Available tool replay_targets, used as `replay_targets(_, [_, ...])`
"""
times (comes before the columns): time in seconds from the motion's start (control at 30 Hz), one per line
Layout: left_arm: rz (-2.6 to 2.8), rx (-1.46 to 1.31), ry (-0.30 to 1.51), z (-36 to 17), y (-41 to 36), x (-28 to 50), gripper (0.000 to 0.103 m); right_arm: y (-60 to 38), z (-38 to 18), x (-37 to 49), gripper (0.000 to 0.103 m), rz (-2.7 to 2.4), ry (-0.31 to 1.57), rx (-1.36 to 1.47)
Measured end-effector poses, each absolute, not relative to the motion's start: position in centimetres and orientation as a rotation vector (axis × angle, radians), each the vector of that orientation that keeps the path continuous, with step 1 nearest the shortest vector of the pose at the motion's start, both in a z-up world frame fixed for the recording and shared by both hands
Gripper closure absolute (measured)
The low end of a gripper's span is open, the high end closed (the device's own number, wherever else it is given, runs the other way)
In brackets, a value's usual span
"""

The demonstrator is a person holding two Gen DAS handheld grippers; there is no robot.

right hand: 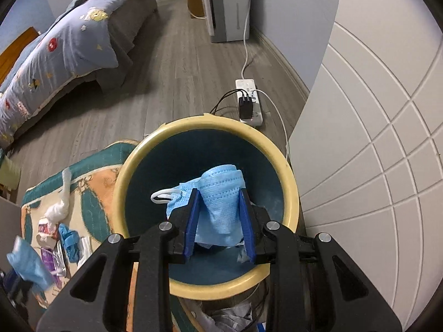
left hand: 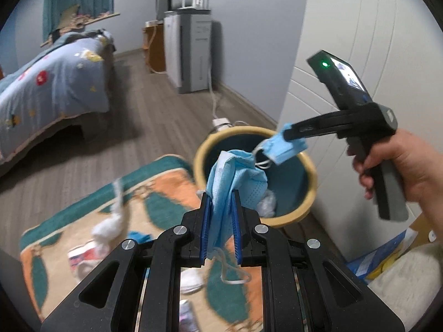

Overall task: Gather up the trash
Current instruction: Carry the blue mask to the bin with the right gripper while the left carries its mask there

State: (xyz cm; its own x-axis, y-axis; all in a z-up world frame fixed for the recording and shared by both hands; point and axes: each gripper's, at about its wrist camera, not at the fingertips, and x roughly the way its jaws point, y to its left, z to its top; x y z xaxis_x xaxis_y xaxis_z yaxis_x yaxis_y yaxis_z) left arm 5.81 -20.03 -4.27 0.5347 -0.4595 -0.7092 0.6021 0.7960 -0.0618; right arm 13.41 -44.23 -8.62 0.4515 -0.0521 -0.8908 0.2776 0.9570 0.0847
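Grey plank flooring [right hand: 177, 77] lies open between the bed [right hand: 66, 41] and the white panelled wall [right hand: 373, 144], where a patterned rug [left hand: 166, 191] strewn with tissue and wrappers touches a yellow-rimmed teal bin [right hand: 288, 171]. Crumpled white paper [left hand: 267, 203] lies at the bin's bottom. Over its mouth the right gripper [right hand: 220, 213] clamps a folded blue mask [right hand: 221, 193], while the left gripper [left hand: 221, 221], above the rug's edge, pinches another blue face mask [left hand: 235, 177].
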Motion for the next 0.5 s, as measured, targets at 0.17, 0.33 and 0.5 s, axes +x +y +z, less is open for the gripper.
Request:
replay_targets(0.17, [-0.679, 0.230, 0.809, -6.0, -23.4, 5.9, 0.087, -45.7, -9.5, 13.6, 0.075, -0.240, 1.089, 0.278])
replay_targets(0.33, [-0.717, 0.237, 0.856, -7.8, -25.4, 5.8, 0.087, -46.4, -10.2, 13.9, 0.075, -0.250, 1.095, 0.300])
replay_targets(0.5, [-0.749, 0.240, 0.894, -9.2, -26.8, 6.7, 0.087, -47.6, -11.3, 14.1, 0.075, -0.277, 1.108, 0.319])
